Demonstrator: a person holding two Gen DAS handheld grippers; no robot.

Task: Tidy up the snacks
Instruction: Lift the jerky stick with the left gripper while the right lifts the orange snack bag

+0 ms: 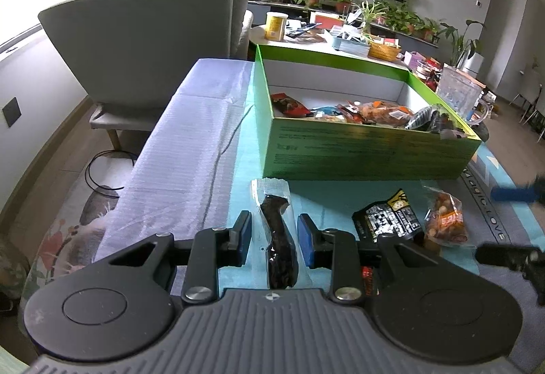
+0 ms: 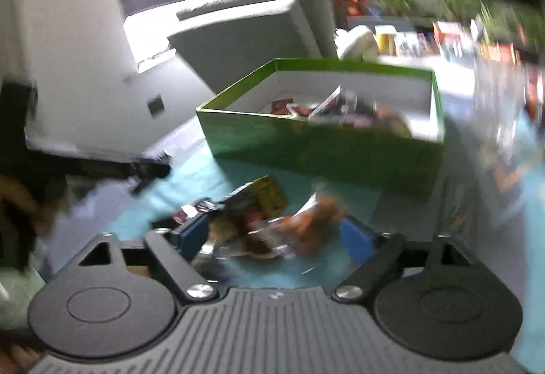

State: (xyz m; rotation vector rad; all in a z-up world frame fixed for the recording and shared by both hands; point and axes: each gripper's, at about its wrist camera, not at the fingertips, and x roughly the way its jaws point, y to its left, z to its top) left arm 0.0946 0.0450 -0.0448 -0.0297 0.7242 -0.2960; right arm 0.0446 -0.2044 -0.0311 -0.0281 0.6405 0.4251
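My left gripper (image 1: 274,234) is shut on a clear packet with a dark snack stick (image 1: 277,237), its blue pads against the wrapper's two edges. Ahead stands a green box (image 1: 371,152) with several snack packets inside. A black-and-yellow packet (image 1: 388,220) and an orange nut packet (image 1: 446,220) lie on the teal cloth to the right. The blurred right wrist view shows my right gripper (image 2: 274,234) open wide around the orange packet (image 2: 313,224), its pads off it, with the black-and-yellow packet (image 2: 262,200) just beyond. The green box (image 2: 306,149) stands farther ahead.
A grey armchair (image 1: 146,26) stands to the left behind the pale padded cloth (image 1: 190,142). Beyond the box is a cluttered low table (image 1: 340,36) with a yellow can, a basket and potted plants. A black cable (image 1: 105,173) lies on the floor.
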